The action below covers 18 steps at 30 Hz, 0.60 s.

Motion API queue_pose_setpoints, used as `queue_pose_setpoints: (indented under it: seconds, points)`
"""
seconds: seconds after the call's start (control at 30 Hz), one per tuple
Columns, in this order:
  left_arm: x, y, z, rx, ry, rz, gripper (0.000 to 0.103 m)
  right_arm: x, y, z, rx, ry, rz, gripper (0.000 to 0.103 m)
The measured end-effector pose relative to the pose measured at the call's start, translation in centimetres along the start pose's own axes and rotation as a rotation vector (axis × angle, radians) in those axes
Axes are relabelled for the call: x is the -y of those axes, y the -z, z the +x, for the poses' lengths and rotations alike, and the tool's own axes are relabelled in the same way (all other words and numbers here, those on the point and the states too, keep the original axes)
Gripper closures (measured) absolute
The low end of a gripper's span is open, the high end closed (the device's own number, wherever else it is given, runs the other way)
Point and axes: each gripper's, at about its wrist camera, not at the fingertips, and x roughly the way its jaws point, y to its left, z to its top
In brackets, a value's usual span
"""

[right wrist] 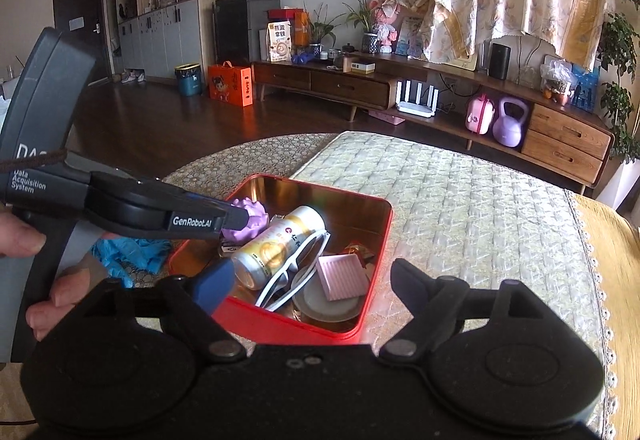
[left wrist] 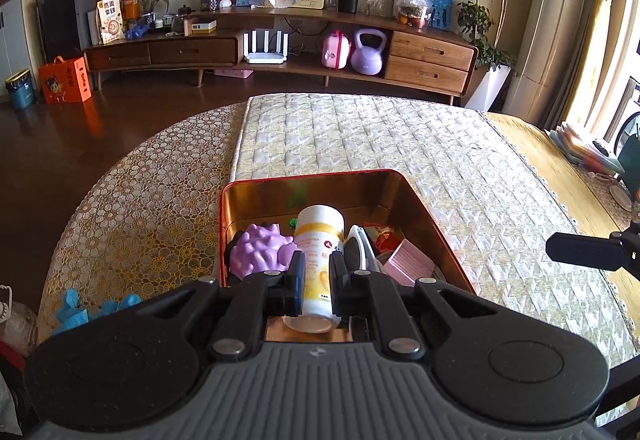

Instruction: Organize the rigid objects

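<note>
Box: red metal tin with shiny gold inside [right wrist: 376, 252], on the quilted pale cloth surface [right wrist: 460, 199], near both grippers.
Things in box: white and yellow round bottle [right wrist: 276, 244] lying down; bumpy purple rubber ball [right wrist: 246, 222] at far left; white-framed glasses [right wrist: 296, 268]; small pink ribbed square box [right wrist: 342, 276]; round lid under the pink box.
Left gripper [left wrist: 316, 272]: fingers narrow, nearly shut, above the bottle; nothing seen pinched between them.
Right gripper [right wrist: 312, 280]: fingers wide apart, holding nothing, just in front of the near wall of the tin.
What could go wrong: glasses lean on the bottle, so moving the bottle may drag or bend them; round bottle may roll.
Only in right view: a hand [right wrist: 44, 272] holding the left gripper; blue gloves [right wrist: 132, 252] left of the tin.
Only in left view: something green behind the bottle.
</note>
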Motion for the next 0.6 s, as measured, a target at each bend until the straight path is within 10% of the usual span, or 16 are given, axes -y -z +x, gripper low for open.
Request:
queue_pose_setpoints:
  seconds: [0.1,0.27,0.6]
  points:
    - [0.3,0.5,-0.8,-0.002,0.012,-0.001,0.083,0.3,0.1,-1.1,0.022,-0.005,0.006,0.014]
    - [0.9,1.4,-2.4,0.031,0.025,0.003,0.039,1.0,0.2,-2.9,0.061,-0.008,0.032,0.009]
    - [2.0,2.9,-5.4,0.088,0.049,0.009,0.022,2.4,1.6,-6.0,0.132,-0.026,0.091,0.000]
